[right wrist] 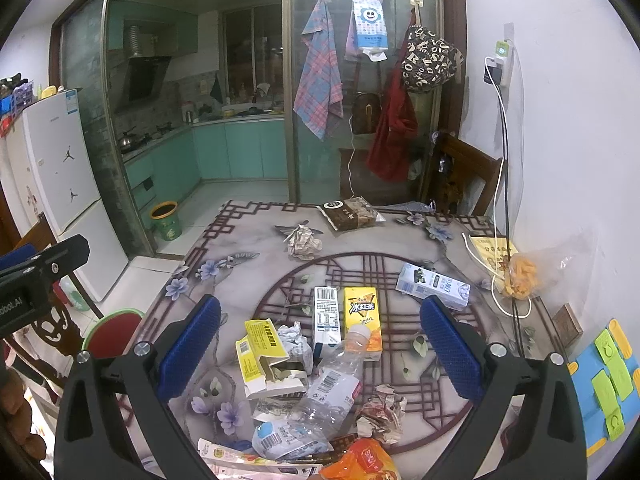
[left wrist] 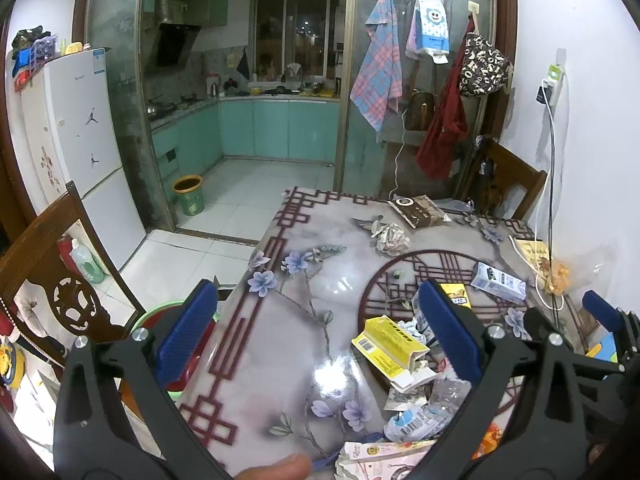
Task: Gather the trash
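Orange wrapper point(right wrist: 362, 462), perhaps edge-cropped

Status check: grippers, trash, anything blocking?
Left gripper open, empty; right gripper open, empty. Trash heaped on the table: torn yellow box, clear plastic bottle, drink cartons. Nothing blocking.
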Tool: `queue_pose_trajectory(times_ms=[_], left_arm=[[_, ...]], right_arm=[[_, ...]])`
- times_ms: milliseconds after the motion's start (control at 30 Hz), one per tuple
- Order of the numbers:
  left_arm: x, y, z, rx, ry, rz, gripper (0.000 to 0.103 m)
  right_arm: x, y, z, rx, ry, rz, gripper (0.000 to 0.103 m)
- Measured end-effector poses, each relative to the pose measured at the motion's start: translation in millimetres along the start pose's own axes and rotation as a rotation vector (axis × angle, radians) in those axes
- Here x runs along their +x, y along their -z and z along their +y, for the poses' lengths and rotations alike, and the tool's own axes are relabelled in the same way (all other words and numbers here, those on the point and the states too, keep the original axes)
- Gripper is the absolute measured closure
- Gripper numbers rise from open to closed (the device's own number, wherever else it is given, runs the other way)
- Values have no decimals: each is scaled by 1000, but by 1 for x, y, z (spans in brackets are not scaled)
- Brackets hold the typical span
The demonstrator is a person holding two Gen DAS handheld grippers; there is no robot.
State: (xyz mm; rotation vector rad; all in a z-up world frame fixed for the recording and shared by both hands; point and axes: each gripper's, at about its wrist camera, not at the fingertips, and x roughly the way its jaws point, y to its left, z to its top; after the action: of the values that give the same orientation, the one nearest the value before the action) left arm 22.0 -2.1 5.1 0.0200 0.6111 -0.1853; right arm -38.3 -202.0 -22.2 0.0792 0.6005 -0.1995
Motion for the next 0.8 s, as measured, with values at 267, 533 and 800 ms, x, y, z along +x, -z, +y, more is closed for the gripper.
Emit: queue_pose_trajectory(times_ms=[267, 533, 800], left_arm=[[-1, 1, 0, 2, -2, -1, 4], [6, 6, 3, 19, -17, -2, 4], [28, 20, 11, 42, 71, 46, 4]], right_arm=[[0, 0, 3, -8, -3, 4, 7], [3, -2, -2, -24, 35, -3, 7], [53, 4, -29, -48, 26, 137, 7]])
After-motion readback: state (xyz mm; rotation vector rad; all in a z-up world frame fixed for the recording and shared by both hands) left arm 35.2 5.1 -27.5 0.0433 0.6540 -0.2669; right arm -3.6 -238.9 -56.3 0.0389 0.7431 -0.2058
